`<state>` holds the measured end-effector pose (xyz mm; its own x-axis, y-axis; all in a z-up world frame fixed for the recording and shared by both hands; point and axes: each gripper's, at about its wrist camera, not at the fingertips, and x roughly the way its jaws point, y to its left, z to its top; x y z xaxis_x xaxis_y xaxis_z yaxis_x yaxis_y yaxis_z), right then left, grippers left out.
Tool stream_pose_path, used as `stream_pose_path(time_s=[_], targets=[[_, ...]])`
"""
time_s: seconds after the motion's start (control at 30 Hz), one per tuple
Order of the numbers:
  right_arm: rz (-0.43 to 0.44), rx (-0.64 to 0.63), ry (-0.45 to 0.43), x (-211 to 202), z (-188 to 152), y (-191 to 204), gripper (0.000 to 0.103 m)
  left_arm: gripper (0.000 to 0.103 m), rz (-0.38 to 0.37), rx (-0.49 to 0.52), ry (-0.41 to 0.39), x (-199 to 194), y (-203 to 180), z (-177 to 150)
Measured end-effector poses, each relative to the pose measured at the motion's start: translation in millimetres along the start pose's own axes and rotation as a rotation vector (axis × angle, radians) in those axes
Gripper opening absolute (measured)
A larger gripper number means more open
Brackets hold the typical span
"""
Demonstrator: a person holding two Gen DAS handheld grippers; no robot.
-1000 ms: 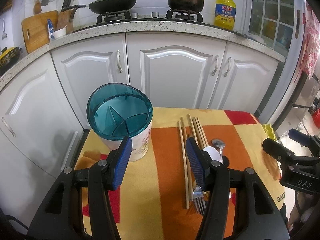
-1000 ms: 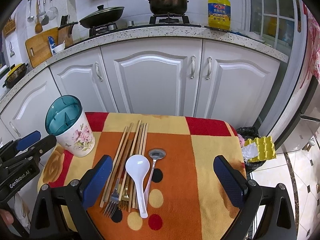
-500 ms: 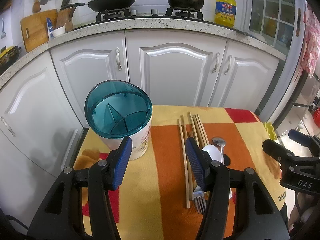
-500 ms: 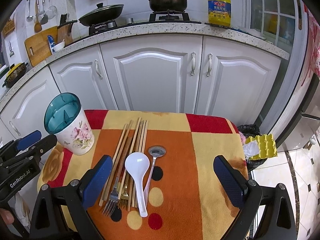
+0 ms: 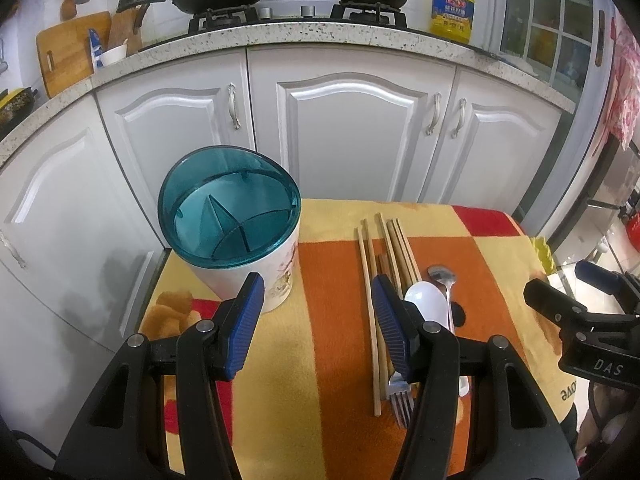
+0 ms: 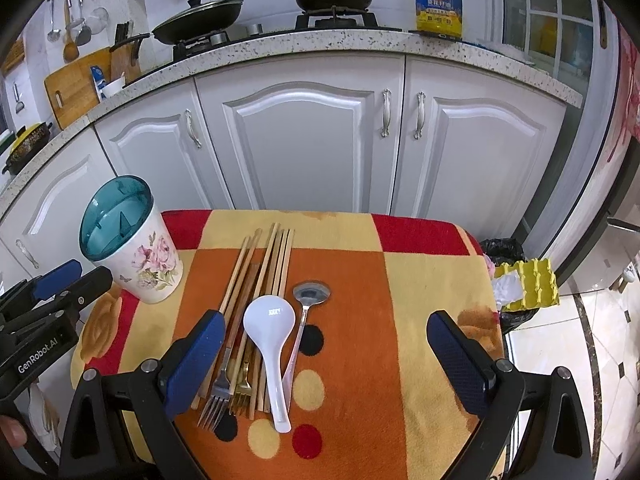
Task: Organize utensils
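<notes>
A white flowered utensil holder [image 6: 142, 260] with a teal divided insert [image 5: 230, 218] stands empty on the left of the table. Several wooden chopsticks [image 6: 272, 264], a silver fork [image 6: 218, 394], a gold fork [image 6: 241, 390], a white plastic spoon [image 6: 270, 332] and a metal spoon [image 6: 310, 294] lie side by side on the cloth. My left gripper [image 5: 318, 322] hovers open between holder and chopsticks, holding nothing. My right gripper [image 6: 324, 356] hangs wide open above the utensils' near ends. Its left finger [image 6: 196, 360] is beside the silver fork.
The small table carries an orange, yellow and red cloth [image 6: 360, 280]. White cabinets [image 6: 296, 144] stand close behind it. A yellow egg carton [image 6: 528, 280] on a black bin sits to the right of the table. A thumb [image 6: 10, 434] shows at the lower left.
Both grippers have eased slightly forward and the views tilted a little; the holder and utensils have not moved. Both grippers remain open.
</notes>
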<state>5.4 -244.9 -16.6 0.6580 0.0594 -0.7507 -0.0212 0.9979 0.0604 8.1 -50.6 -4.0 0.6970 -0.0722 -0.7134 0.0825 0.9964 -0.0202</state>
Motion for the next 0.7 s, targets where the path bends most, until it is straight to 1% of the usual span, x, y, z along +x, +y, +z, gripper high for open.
stream_pose_path(time_s=[0.13,0.2,0.3,0.33,0.4,0.43,0.47,0.5,0.57,0.6,0.63,0.67,0.7], targets=[[0.008,0.002,0.016,7,-2,-3,0.100,0.056,-0.006,0.002,0.019,7,0,-3],[0.017,0.002,0.027,13,-3,-6,0.100,0.056,-0.024,0.005,0.035,12,1,-5],[0.031,-0.003,0.060,26,-6,-10,0.100,0.056,-0.033,0.027,0.062,21,-2,-10],[0.038,-0.009,0.075,32,-7,-12,0.100,0.056,-0.047,0.034,0.077,25,-4,-12],[0.043,-0.018,0.099,42,-8,-14,0.095,0.055,-0.065,0.042,0.101,32,-7,-15],[0.050,-0.021,0.109,48,-9,-15,0.090,0.055,-0.075,0.048,0.109,36,-10,-17],[0.061,-0.021,0.122,54,-9,-16,0.085,0.051,-0.086,0.059,0.118,40,-13,-18],[0.076,-0.016,0.134,60,-9,-18,0.082,0.048,-0.094,0.072,0.125,45,-17,-19],[0.121,0.000,0.153,71,-10,-21,0.068,0.040,-0.116,0.104,0.152,56,-26,-22],[0.144,0.006,0.163,77,-9,-22,0.064,0.037,-0.123,0.112,0.163,60,-28,-24],[0.164,0.007,0.172,85,-7,-23,0.058,0.032,-0.132,0.119,0.187,69,-31,-25],[0.173,0.004,0.178,91,-6,-22,0.052,0.029,-0.139,0.119,0.205,75,-32,-26],[0.183,0.001,0.185,98,-4,-21,0.050,0.029,-0.144,0.115,0.223,82,-32,-27]])
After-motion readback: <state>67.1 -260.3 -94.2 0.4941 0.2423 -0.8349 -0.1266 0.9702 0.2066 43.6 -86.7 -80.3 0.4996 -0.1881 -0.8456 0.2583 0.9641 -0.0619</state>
